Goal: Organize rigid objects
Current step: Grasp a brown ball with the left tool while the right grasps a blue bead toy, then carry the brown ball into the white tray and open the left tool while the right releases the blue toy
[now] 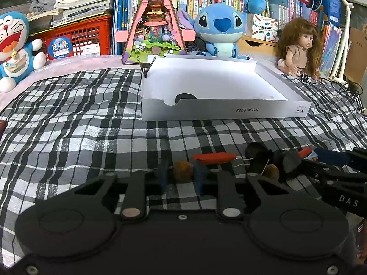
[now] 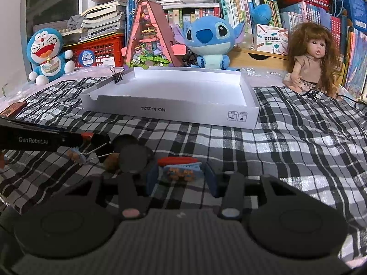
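We see a black-and-white plaid cloth (image 1: 91,126), a white box (image 1: 213,84), a blue plush (image 2: 212,39), a red crate (image 1: 87,37) and a brown-haired doll (image 2: 314,57).

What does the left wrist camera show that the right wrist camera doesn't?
Only the left wrist view: the right gripper coming in from the right edge, its body lettered DAS. Only the right wrist view: the left gripper coming in from the left edge, lettered GenRobot.AI, and a brown flat box at the far left. Both: the white box with a binder clip on its corner, the checked cloth, the blue plush, the cat plush and the doll.
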